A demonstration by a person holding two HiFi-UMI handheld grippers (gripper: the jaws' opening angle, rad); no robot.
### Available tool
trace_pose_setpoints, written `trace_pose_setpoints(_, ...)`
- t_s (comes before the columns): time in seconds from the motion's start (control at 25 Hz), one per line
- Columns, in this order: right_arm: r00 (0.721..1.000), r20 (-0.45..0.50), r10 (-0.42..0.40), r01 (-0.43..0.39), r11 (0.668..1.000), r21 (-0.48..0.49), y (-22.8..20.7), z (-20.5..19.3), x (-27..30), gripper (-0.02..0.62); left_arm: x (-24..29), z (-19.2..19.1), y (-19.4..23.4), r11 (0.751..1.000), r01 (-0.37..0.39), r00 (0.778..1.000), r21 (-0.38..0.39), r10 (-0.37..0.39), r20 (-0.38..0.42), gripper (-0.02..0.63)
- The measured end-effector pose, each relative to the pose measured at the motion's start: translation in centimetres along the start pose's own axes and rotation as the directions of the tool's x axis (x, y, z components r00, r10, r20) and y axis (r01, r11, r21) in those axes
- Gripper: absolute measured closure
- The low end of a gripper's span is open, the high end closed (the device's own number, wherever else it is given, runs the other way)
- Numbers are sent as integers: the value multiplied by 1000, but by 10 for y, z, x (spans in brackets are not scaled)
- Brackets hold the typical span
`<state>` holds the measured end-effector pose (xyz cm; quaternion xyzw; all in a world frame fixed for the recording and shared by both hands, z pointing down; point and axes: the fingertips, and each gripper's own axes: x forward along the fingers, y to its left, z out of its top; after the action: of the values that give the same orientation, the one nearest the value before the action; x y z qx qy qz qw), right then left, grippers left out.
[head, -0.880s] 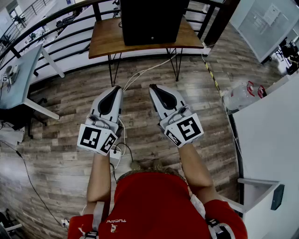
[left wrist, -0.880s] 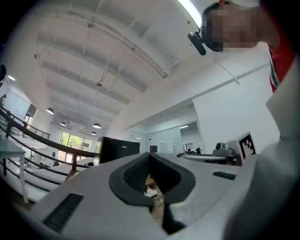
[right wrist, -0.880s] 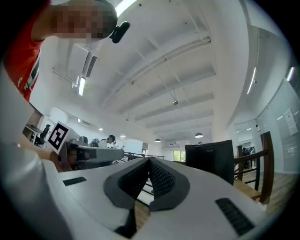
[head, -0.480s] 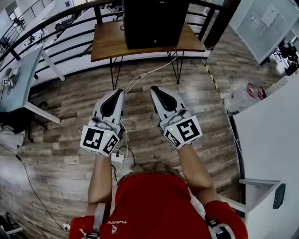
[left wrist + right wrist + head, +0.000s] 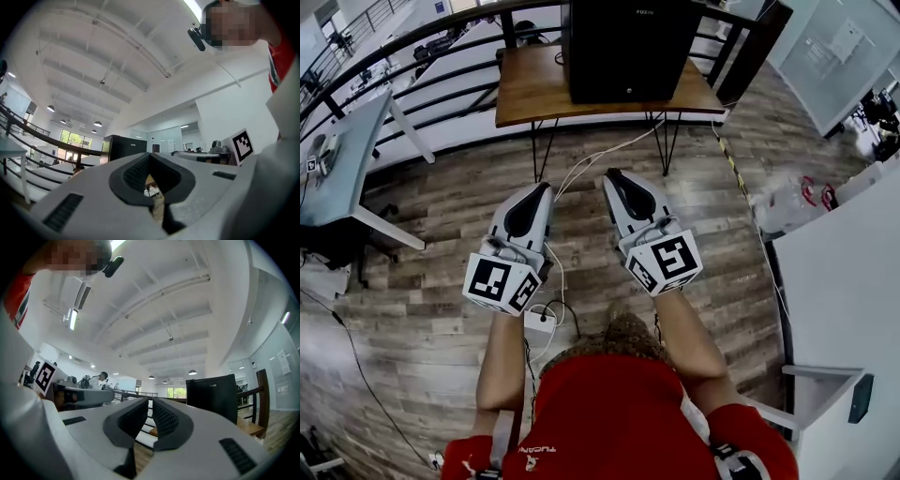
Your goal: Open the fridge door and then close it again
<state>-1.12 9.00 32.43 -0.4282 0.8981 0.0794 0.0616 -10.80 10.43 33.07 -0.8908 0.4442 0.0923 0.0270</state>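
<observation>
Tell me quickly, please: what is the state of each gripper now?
Left gripper: closed, holding nothing.
Right gripper: closed, holding nothing.

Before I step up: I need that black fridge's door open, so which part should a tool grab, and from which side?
The fridge on the wooden table shows you a flat black front, no handle visible. Probably hook a vertical door edge, approaching straight from the front. Which edge swings free I cannot tell.
</observation>
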Motion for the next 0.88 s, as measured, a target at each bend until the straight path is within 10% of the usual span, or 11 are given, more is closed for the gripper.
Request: trace_pose_setpoints(0.88, 998, -46, -43, 41, 999, -30, -146, -60, 193, 430, 167, -42, 146, 990, -139, 990, 27, 140, -30, 597)
